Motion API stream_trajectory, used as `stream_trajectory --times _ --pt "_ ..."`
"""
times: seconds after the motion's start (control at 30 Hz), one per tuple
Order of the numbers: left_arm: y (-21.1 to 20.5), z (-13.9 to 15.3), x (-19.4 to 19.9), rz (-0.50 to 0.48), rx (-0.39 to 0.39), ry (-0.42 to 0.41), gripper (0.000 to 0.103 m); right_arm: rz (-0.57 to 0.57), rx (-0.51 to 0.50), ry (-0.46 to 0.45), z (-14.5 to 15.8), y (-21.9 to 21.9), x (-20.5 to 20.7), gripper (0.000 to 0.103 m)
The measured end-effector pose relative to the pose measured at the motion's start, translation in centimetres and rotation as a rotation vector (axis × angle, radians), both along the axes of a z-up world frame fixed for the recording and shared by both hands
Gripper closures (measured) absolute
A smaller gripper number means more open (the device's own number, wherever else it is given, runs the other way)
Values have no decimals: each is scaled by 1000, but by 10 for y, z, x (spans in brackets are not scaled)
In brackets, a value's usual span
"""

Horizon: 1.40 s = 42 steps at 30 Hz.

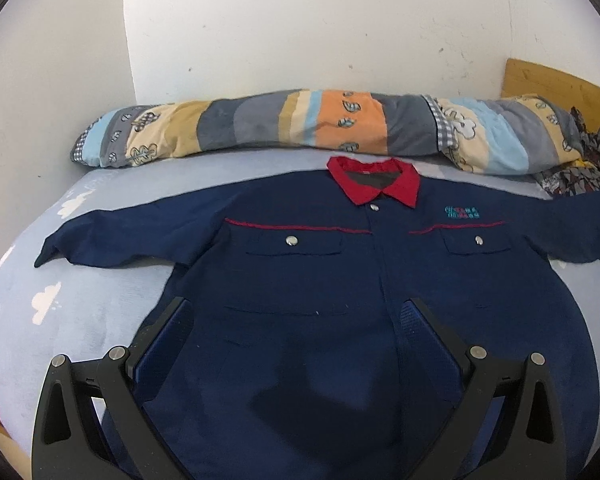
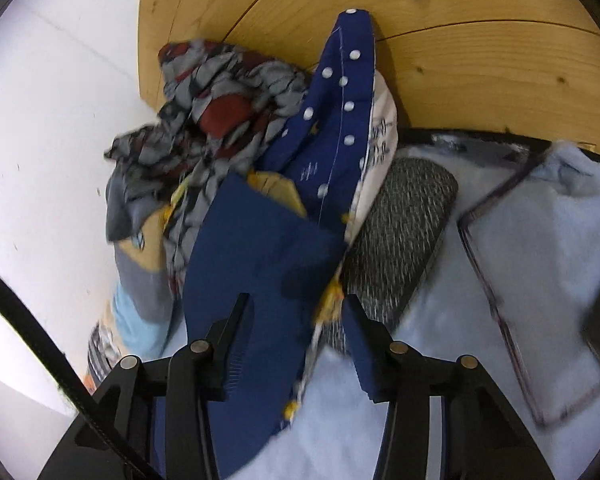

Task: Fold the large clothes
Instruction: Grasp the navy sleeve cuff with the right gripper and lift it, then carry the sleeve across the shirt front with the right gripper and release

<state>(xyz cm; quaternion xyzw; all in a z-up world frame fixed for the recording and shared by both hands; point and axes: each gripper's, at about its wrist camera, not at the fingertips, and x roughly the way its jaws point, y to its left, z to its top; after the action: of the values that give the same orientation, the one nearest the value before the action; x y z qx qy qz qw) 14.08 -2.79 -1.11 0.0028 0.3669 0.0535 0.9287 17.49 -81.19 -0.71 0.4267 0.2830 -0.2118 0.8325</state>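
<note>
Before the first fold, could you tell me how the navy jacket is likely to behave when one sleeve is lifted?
The navy jacket lies flat and creased on the bed, so it should drape limply. Its sleeve will probably sag and drag the body. The red collar looks somewhat stiffer.

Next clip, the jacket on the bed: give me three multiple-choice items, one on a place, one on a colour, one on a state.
1. Where is the rolled quilt?
A. beyond the jacket's collar
B. on the jacket's chest
C. on the floor

2. What colour is the collar?
A. white
B. red
C. green

3. How does the jacket lie?
A. folded in half
B. bunched up
C. spread flat, sleeves out

Key: 1 A, it lies along the wall behind the collar. 2 B, red against the navy cloth. 3 C, front up, both sleeves extended; the left claw is open above it.
</note>
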Motion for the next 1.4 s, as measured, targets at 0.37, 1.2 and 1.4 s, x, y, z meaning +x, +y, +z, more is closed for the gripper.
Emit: stream_trajectory --times 0.37,1.2,1.4 --pt "-5 -8 0 -31 -3 29 0 21 -128 -29 12 12 14 96" --pt "80 48 -64 81 -82 -118 0 715 -237 -321 235 479 89 97" --pt "119 54 -81 148 -99 -136 0 969 -255 -382 248 677 93 97"
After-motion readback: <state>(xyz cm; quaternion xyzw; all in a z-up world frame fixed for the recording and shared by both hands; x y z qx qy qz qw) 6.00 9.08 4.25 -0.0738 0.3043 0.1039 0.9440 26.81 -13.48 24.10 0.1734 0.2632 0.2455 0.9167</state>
